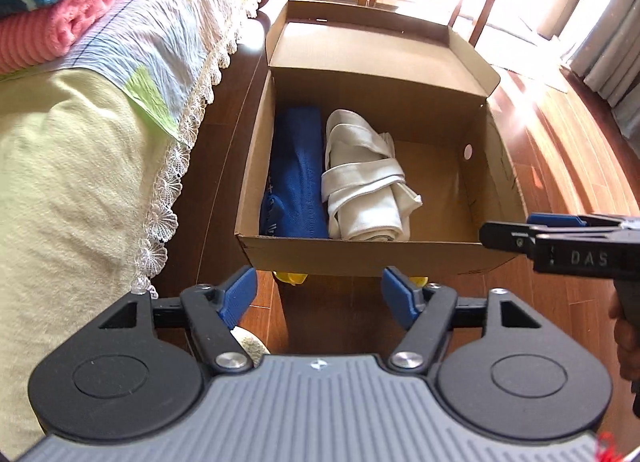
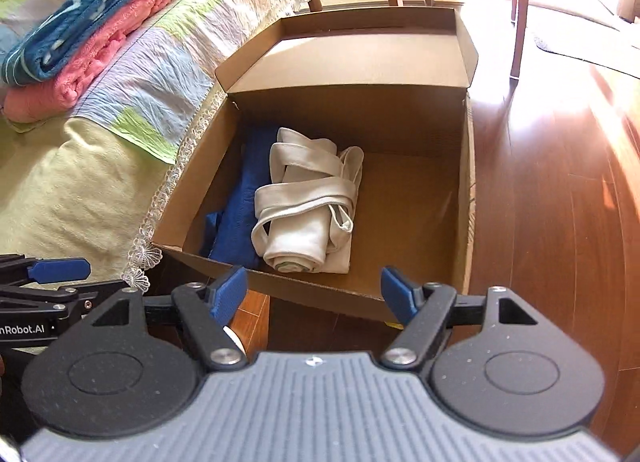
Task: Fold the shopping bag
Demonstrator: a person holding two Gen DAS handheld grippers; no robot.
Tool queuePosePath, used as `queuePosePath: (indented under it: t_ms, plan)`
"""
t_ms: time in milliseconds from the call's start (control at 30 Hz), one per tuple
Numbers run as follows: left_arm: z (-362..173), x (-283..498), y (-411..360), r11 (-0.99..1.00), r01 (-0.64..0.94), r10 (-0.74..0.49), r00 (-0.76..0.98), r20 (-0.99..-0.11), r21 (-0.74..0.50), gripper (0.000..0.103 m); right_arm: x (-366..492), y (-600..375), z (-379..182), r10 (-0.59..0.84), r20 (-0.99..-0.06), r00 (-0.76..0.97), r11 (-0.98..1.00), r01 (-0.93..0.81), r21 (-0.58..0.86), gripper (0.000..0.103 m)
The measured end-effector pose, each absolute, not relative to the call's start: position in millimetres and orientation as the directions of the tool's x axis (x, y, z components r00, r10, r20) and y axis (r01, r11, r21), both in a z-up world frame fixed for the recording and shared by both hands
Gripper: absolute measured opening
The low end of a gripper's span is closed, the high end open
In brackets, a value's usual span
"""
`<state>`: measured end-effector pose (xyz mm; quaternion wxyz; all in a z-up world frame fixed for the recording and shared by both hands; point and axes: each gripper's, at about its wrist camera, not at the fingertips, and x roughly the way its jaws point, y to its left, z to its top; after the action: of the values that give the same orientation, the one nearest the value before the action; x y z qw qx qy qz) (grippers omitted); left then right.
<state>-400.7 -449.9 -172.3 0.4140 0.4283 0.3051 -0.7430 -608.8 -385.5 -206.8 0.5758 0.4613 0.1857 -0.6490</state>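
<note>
Both grippers were empty here. Your left gripper (image 1: 318, 294) had its jaws spread wide with nothing between the blue pads, and your right gripper (image 2: 314, 294) was the same, wide apart and holding nothing. Both hung above the near wall of the cardboard box (image 1: 360, 252), pointing down into it, apart from everything inside.

The white shopping bag (image 1: 364, 177) lay rolled up on the box floor with its straps wound round it, touching the blue folded bag (image 1: 294, 173) on its left. The right part of the floor was bare cardboard. The lid stood tipped back at the far side. The bed (image 1: 72, 165), with folded towels (image 2: 92, 25) on it, sat just left of the box.

My read: the fold looked done and the roll placed, so the step in hand was clearing out.

- You needed to lift straight up and away, keeping the pads off the near box wall.
- A loose strap loop (image 2: 262, 227) stuck out at the near end of the roll; snagging it would have undone the wrap.
- You did well to keep the two grippers apart from each other.
- The roll should have been left flush against the blue bag.
</note>
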Motion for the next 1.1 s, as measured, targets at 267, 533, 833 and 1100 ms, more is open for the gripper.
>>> queuePosePath:
  t_ms: [267, 533, 833, 1100]
  plan:
    - [-144.9, -393.6, -425.0, -0.467, 0.882, -0.412, -0.286, -0.865, -0.069, 0.076, -601.0, -350.3, -170.2, -0.602, -0.798, 0.033, -0.299, 0.917, 0.263, 0.085]
    - [-126.6, -388.9, -399.4, -0.452, 0.891, -0.455, -0.279, -0.846, -0.051, 0.082, -596.1, -324.6, -143.2, -0.615, -0.789, -0.009, -0.325, 0.914, 0.242, 0.095]
    - [-108.4, -384.8, -378.7, -0.427, 0.904, -0.505, -0.262, -0.822, -0.025, 0.082, -587.6, -308.1, -131.3, -0.614, -0.786, -0.077, -0.335, 0.926, 0.171, 0.101]
    - [-93.6, -385.7, -370.6, -0.379, 0.925, -0.533, -0.230, -0.814, -0.014, 0.083, -570.5, -299.0, -121.4, -0.635, -0.742, -0.215, -0.348, 0.937, 0.026, 0.102]
